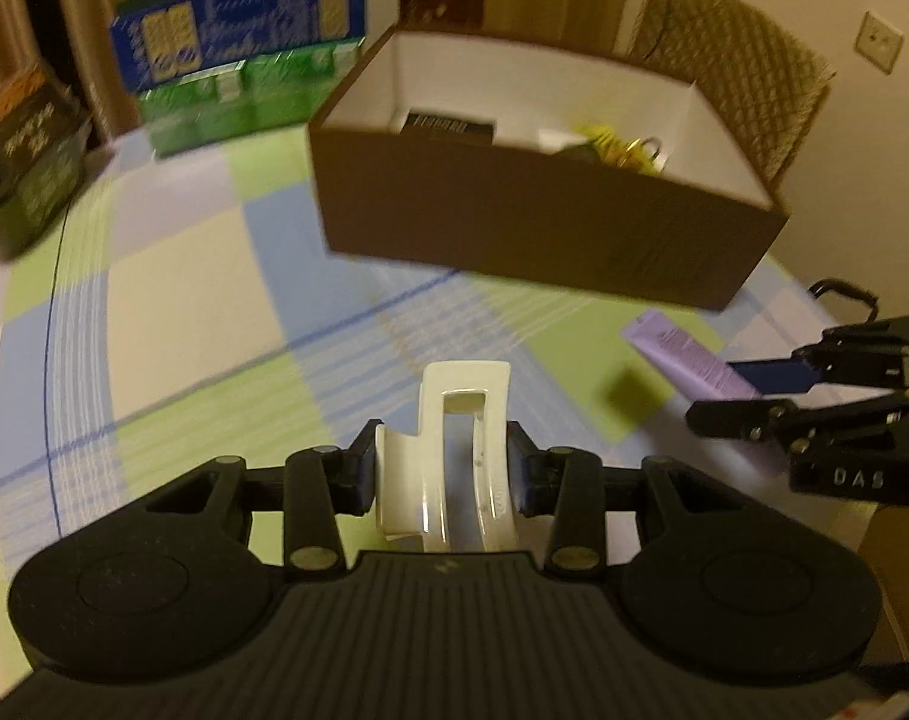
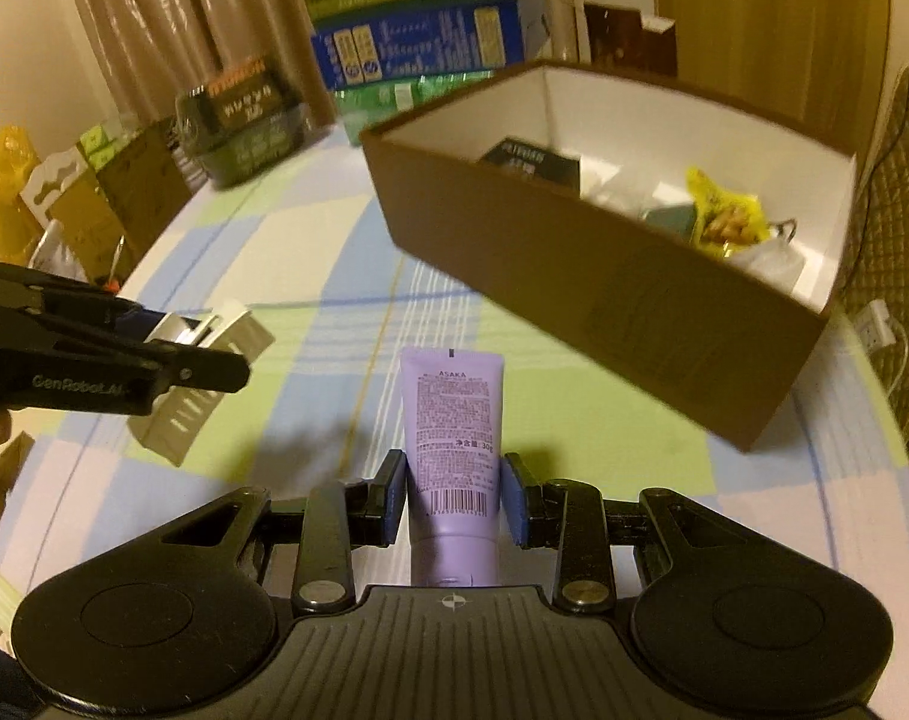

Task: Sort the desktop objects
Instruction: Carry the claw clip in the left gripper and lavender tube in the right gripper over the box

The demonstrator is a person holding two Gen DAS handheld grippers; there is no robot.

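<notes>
left claw: our left gripper [image 1: 448, 474] is closed part way on a white hair clip [image 1: 448, 456]; both pads press its sides and it is held up off the cloth
right claw: our right gripper [image 2: 454, 501] is squeezed tight on a purple tube [image 2: 453, 420], flat end pointing away from us, round end near the camera
box: a brown box [image 1: 544, 240] with white inside walls sits ahead of both claws, its top open
in the box: a black pack [image 2: 532, 165], a yellow bag [image 2: 724, 216] and some small things we cannot make out
box edges: the near wall stands between the claws and the things inside; its rim is bare all along
open room: the checked tablecloth [image 1: 184, 312] is bare between the claws and the box, and wide open to the left of it
table edge: the cloth ends just past the right end of the box
far edge: stacked blue and green cartons [image 1: 238, 60] and a dark pack [image 2: 244, 120] stand at the back left, apart from the box
only the left view shows: a quilted chair back [image 1: 736, 72] behind the box, and wall plugs above it
only the right view shows: brown cardboard pieces [image 2: 112, 204] and a yellow bag beyond the left table edge, plus the print and bar code on the tube
each view shows the other claw: it is off to the side, near but not touching
</notes>
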